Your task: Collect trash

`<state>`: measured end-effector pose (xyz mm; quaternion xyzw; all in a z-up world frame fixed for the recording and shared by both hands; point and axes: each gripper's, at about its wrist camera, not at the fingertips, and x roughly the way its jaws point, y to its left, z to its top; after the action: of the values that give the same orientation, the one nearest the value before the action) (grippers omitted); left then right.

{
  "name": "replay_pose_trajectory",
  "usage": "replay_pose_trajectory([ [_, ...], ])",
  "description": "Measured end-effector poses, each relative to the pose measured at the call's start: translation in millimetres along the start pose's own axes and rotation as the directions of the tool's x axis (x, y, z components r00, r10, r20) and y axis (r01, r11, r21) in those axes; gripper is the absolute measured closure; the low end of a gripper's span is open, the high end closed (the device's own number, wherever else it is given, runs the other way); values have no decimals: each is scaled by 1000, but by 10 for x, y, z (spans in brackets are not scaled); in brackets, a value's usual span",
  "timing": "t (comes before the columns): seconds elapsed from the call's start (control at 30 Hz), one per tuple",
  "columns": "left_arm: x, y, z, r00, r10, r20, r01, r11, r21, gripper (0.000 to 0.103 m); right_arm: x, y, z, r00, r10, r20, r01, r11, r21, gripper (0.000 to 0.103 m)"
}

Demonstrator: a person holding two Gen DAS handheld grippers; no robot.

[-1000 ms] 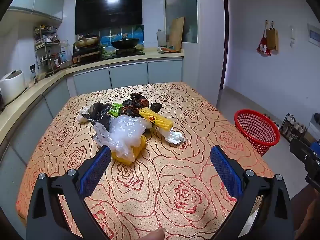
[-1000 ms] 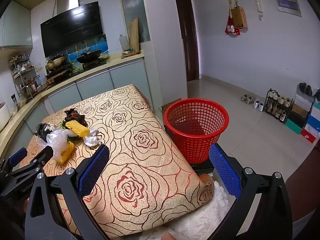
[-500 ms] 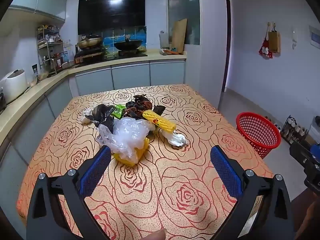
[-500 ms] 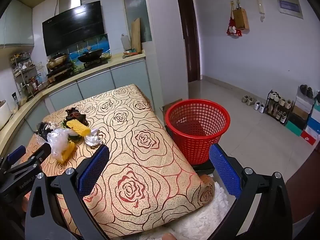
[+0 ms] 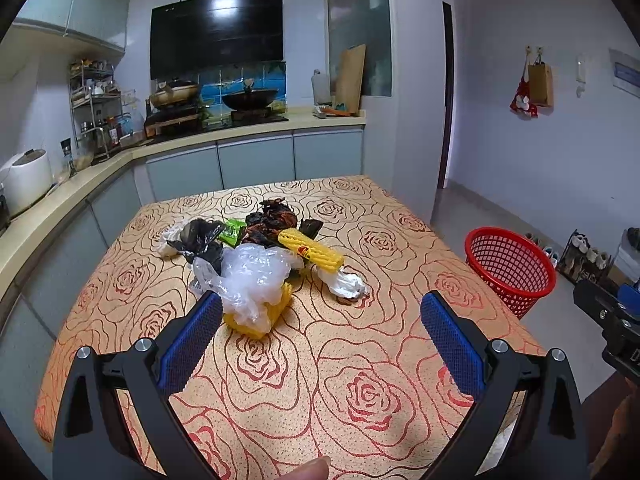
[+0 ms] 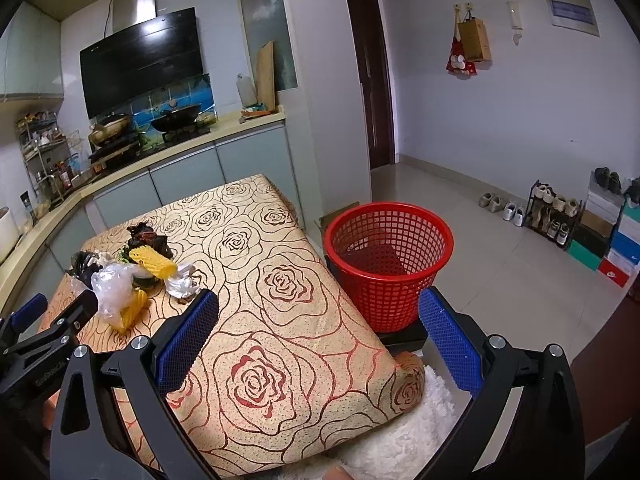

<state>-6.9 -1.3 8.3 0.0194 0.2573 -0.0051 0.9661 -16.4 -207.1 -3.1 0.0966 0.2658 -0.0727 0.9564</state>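
Left tool (image 5: 320, 312) wide, empty, lower frame, above the tabletop (image 5: 360, 360). Trash pile (image 5: 260, 256) sits mid-frame on the tabletop, just beyond the left finger. Right tool (image 6: 320, 320) wide, empty. Red basket (image 6: 388, 256) centre-right on the floor, beside the tabletop edge.

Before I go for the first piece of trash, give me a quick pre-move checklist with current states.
1. Left gripper open and holding nothing: ok.
2. Right gripper open and holding nothing: ok.
3. Trash pile in view, clear plastic bag nearest the left gripper: ok.
4. Red basket upright on the floor beside the table, mouth unobstructed: ok.
5. Path from left gripper to the pile free of other things: ok.
6. Whether the yellow foam sleeve is tangled with the dark wrappers: cannot tell.
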Motion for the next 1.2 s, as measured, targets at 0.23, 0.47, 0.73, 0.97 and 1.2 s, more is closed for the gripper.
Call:
replay_pose_trajectory([
  [0.23,6,-7,0,1000,-2,-3,2,1000,-1,7,2,4,-5,1000,0,0,0,1000,0,5],
  [0.47,21,2,-3,1000,0,-7,0,1000,-5,7,1,0,-7,1000,1,0,-1,1000,1,5],
  [0.73,21,7,-9,1000,-4,-8,4,1000,-6,7,2,0,-6,1000,1,0,-1,1000,0,5],
  [0.97,19,6,-13,1000,-3,-8,3,1000,-7,7,2,2,-11,1000,1,1,-1,1000,1,5],
  [1.2,20,6,-12,1000,-3,-8,3,1000,-5,7,2,-4,-11,1000,1,1,-1,1000,1,5],
])
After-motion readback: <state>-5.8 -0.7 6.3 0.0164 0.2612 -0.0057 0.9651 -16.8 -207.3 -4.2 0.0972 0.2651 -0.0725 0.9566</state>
